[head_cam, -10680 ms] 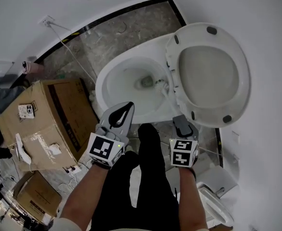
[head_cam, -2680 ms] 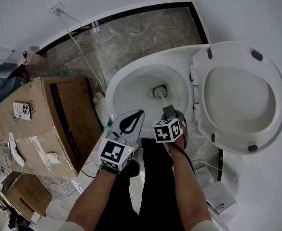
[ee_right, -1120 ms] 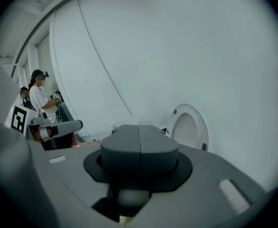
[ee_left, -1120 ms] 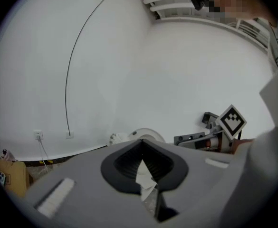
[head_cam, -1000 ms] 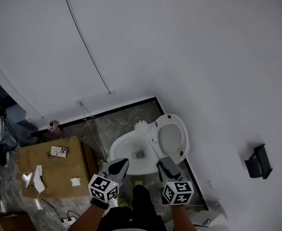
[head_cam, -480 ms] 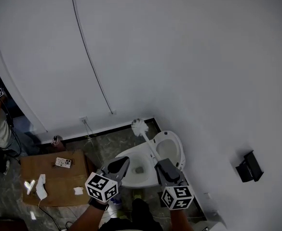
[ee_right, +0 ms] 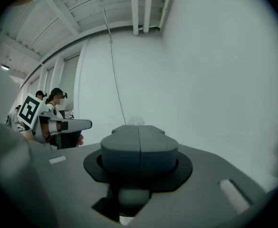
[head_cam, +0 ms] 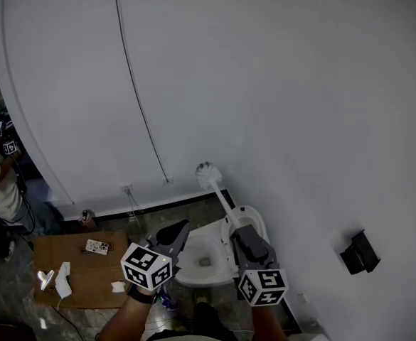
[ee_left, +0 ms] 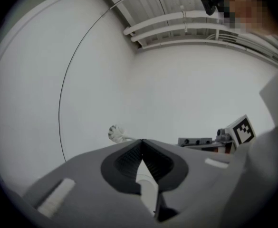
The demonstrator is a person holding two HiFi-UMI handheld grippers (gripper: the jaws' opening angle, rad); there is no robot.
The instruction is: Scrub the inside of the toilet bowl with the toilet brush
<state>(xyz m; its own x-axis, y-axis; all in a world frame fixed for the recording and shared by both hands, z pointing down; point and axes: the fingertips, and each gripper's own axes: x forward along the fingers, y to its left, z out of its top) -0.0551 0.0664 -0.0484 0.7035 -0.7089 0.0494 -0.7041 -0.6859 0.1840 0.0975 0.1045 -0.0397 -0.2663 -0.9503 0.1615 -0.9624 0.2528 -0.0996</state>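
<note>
**Toilet brush held aloft, clear of the bowl**

The right gripper [head_cam: 237, 233] is clamped on the thin white handle of the white-bristled plastic toilet brush [head_cam: 209, 175], whose head is poised against the wall, well above the open white ceramic toilet bowl [head_cam: 193, 249]. The left gripper [head_cam: 178, 229] is closed at its tips on nothing. The brush is judged light and stiff, yet long and smooth, so twisting in the jaws is likely; a square hold low on the handle is advised.

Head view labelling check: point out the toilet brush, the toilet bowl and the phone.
toilet brush [head_cam: 208, 173], head view, bristle head
toilet bowl [head_cam: 199, 251], head view, inner wall
phone [head_cam: 97, 246], head view, its back
</note>
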